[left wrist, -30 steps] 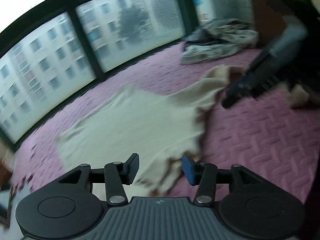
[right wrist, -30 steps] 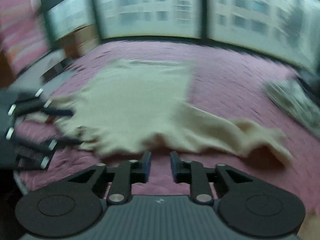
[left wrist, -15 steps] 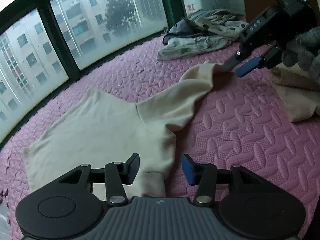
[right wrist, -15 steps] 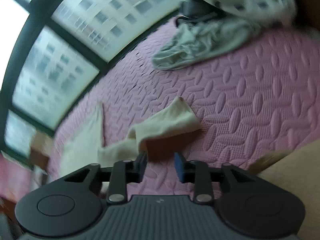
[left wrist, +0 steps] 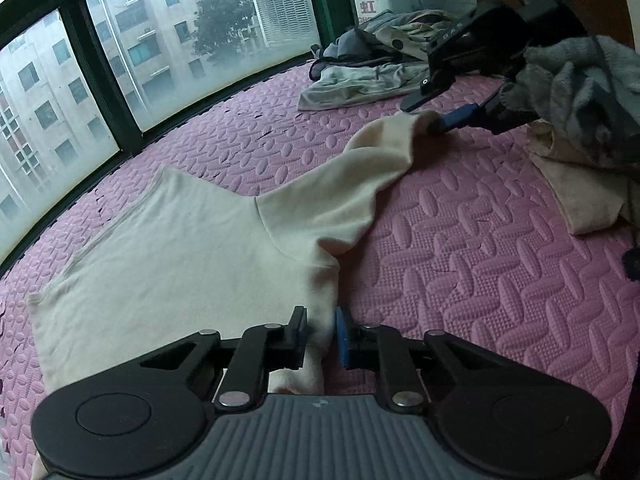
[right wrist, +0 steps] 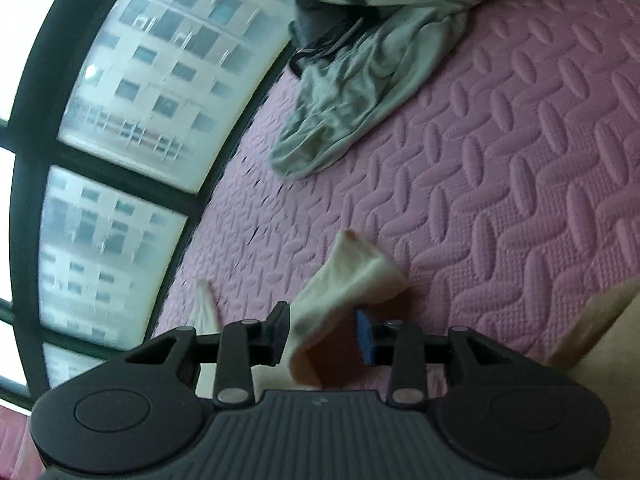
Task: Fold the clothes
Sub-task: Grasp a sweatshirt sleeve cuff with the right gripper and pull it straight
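A cream long-sleeved top (left wrist: 180,248) lies spread on the pink foam mat (left wrist: 460,260). My left gripper (left wrist: 320,334) is shut on the top's near shoulder edge. One sleeve (left wrist: 360,172) stretches to the far right, where my right gripper (left wrist: 424,118) straddles its cuff. In the right wrist view the sleeve cuff (right wrist: 352,276) sits between the fingers of the right gripper (right wrist: 324,330), which is open around it.
A heap of grey and spotted clothes (left wrist: 372,68) lies at the far end by the window; it also shows in the right wrist view (right wrist: 360,80). A folded cream garment (left wrist: 576,184) lies at the right. Dark window frames (left wrist: 116,96) border the mat.
My left gripper has closed on the top's shoulder edge. My right gripper has come down onto the sleeve cuff, its jaws now either side of it.
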`<action>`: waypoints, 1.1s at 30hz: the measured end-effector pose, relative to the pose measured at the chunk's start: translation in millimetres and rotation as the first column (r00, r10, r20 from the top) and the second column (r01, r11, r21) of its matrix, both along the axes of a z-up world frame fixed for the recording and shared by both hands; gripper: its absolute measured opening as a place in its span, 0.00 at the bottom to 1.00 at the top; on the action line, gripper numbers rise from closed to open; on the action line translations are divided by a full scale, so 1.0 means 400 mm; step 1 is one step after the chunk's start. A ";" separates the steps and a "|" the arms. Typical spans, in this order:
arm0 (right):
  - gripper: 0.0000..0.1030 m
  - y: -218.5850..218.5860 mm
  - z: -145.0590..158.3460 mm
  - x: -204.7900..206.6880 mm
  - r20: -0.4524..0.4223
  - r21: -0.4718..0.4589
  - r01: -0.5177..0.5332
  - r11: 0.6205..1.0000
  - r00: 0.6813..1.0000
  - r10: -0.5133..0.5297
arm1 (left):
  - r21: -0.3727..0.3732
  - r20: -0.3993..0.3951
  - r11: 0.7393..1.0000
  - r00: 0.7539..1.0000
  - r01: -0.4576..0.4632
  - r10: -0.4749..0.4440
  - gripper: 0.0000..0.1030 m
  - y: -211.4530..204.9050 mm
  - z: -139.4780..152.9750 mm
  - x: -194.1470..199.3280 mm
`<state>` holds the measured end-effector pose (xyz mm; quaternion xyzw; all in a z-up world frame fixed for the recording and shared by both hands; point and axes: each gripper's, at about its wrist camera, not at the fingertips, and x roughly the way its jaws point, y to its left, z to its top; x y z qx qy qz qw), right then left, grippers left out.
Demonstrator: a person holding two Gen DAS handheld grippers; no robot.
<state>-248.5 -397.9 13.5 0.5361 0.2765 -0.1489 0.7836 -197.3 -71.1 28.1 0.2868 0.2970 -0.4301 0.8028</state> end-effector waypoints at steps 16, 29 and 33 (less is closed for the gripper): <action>0.05 -0.031 0.036 -0.032 -0.046 -0.177 0.035 0.984 0.998 -0.043 | -0.015 -0.045 0.999 0.998 0.048 -0.049 0.12 0.024 0.018 0.004; 0.20 -0.042 0.111 0.020 -0.151 -0.465 -0.091 0.881 0.988 0.022 | -0.062 -0.059 0.995 0.994 0.084 -0.088 0.14 -0.007 0.057 0.006; 0.21 -0.047 0.090 0.104 -0.248 -0.506 -0.229 0.831 0.962 0.114 | -0.063 -0.065 0.997 0.996 0.050 -0.054 0.16 -0.039 0.046 0.027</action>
